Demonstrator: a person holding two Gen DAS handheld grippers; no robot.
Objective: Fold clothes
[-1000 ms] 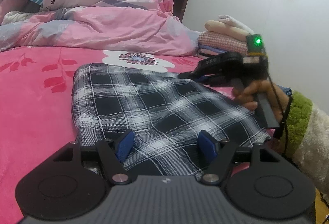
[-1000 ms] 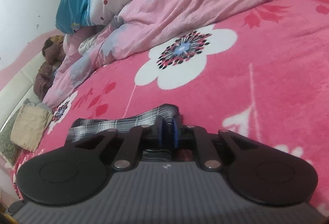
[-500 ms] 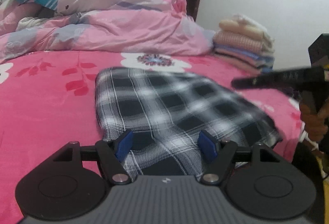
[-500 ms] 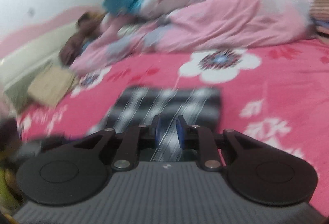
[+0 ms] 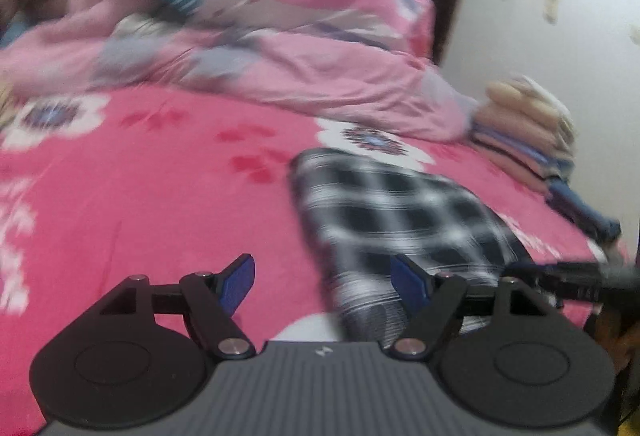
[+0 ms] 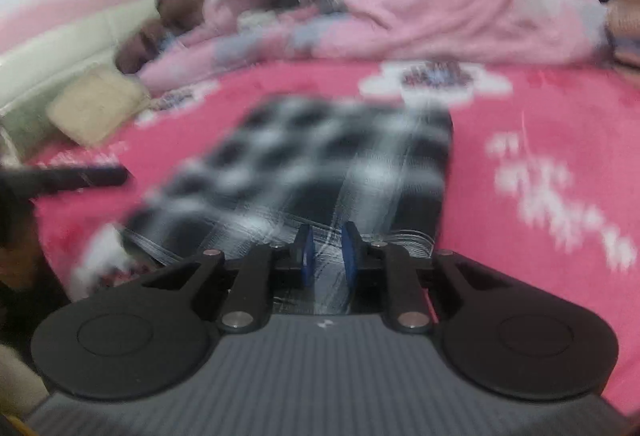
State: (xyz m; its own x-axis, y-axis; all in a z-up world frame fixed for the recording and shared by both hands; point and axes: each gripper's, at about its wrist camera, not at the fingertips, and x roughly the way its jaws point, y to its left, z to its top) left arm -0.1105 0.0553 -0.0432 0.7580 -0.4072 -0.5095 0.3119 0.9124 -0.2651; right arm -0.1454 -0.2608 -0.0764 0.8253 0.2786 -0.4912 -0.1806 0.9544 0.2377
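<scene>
Two grippers work over one folded plaid garment lying on a pink floral bedspread. In the left wrist view, the left gripper has its blue pads set wide apart with nothing pressed between them; the near end of the black-and-white checked cloth lies just ahead of its right finger, and bare bedspread shows under the left one. Its jaws have just been widening slightly. At the right edge of that view the dark tip of the right gripper pokes in beside the cloth. In the right wrist view, the right gripper has its pads drawn close, a narrow gap between them, over the near edge of the plaid garment; blur hides whether fabric is pinched. Beyond the garment, a rumpled pink duvet is heaped across the bed. Farther right, a stack of folded clothes sits by the white wall.
</scene>
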